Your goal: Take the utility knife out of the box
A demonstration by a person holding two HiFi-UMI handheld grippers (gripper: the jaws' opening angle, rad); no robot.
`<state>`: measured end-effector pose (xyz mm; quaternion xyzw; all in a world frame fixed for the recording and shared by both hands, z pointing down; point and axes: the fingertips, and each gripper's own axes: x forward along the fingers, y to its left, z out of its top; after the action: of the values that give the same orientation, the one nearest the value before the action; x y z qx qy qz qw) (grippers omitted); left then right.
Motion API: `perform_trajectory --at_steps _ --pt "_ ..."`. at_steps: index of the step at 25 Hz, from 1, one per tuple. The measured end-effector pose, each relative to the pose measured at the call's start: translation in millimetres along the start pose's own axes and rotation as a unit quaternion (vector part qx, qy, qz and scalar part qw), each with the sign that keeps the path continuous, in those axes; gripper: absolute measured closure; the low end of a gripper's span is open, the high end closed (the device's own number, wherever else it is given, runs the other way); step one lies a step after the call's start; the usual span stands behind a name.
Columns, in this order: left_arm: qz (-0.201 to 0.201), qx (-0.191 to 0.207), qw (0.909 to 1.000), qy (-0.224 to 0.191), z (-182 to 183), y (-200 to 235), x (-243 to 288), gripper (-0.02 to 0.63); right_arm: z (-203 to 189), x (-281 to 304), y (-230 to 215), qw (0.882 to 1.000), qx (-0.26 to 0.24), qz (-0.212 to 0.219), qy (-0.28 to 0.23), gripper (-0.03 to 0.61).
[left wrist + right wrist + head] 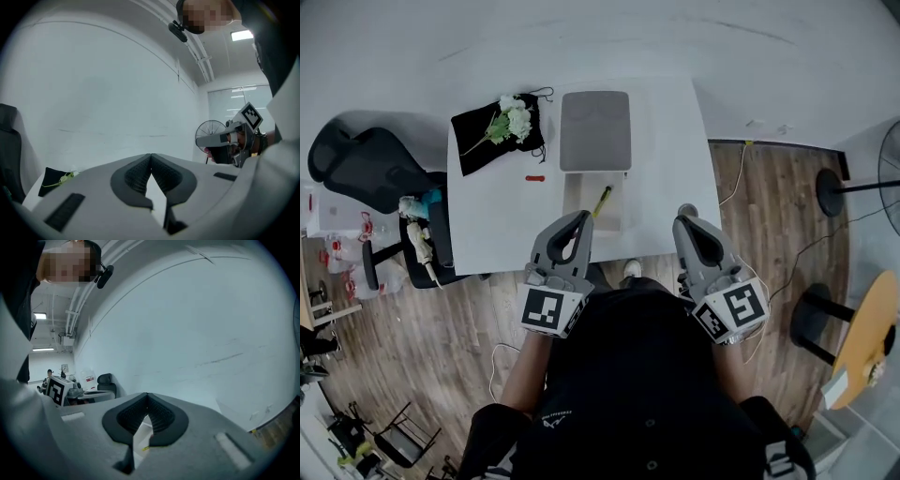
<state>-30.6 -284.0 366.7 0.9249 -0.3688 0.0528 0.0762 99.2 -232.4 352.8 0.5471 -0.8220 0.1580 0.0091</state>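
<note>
Knife point(603, 199): yellow handle, lying in the open box, slanted from 1 o'clock to 7 o'clock in the head view. Neither gripper touches it.
Box point(577, 192): shallow and pale, on the white table point(670, 159), near the table's front edge and about mid-width.
Lid point(595, 129): grey, flat, at 12 o'clock of the box, touching its far edge.
Left gripper point(582, 218): at 7 o'clock of the knife. Its tips overlap the box's near edge in the head view; I cannot tell whether they touch it. Clenched, tips meeting, nothing between the jaws (left gripper view).
Right gripper point(684, 221): at 4 o'clock of the box, apart from it, over the table's front-right corner. Clenched and empty; tips meet in the right gripper view.
Red item point(534, 177): small, on the table at 10 o'clock of the box, apart from it. Too small to identify.
Cloth point(478, 141): black, on the table's far-left corner, at 10 to 11 o'clock of the box.
Flowers point(515, 117): white with green stems, lying on the cloth.
Chair point(366, 167): black, off the table at 9 o'clock.
Fan point(889, 159): on a stand on the wood floor, at 3 o'clock, well apart.
</note>
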Motion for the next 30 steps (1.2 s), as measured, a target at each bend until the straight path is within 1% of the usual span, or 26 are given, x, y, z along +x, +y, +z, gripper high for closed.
perform_trajectory --at_steps 4,8,12,16,21,23,27,30 --pt "-0.03 0.001 0.999 0.032 -16.9 19.0 19.7 0.609 3.3 15.4 0.8 0.999 0.005 -0.032 -0.002 0.574" --pt "-0.055 0.006 0.9962 0.068 -49.9 33.2 34.5 0.609 3.0 24.3 1.6 0.998 0.009 -0.061 -0.003 0.574" --pt "-0.082 0.01 0.9907 0.107 -77.1 40.6 47.6 0.609 1.1 27.7 2.9 0.996 0.016 -0.089 -0.005 0.574" --pt "-0.108 0.007 0.9828 0.149 -109.1 42.3 64.1 0.609 -3.9 27.2 1.2 0.993 0.026 -0.116 -0.003 0.574" --pt "-0.117 0.008 0.9712 0.208 -152.6 50.0 81.3 0.609 -9.2 29.1 -0.2 0.988 0.03 -0.149 0.003 0.574" --pt "-0.12 0.009 0.9673 0.223 -167.0 51.8 86.3 0.609 -11.6 28.2 -1.1 0.987 0.032 -0.16 0.005 0.574" --pt "-0.126 0.026 0.9596 0.25 -198.8 54.2 94.7 0.609 -14.8 22.2 -4.2 0.982 0.036 -0.184 0.008 0.574" --pt "-0.123 0.021 0.9551 0.269 -216.1 59.6 98.8 0.609 -15.1 18.8 -7.1 0.979 0.038 -0.198 0.009 0.574"
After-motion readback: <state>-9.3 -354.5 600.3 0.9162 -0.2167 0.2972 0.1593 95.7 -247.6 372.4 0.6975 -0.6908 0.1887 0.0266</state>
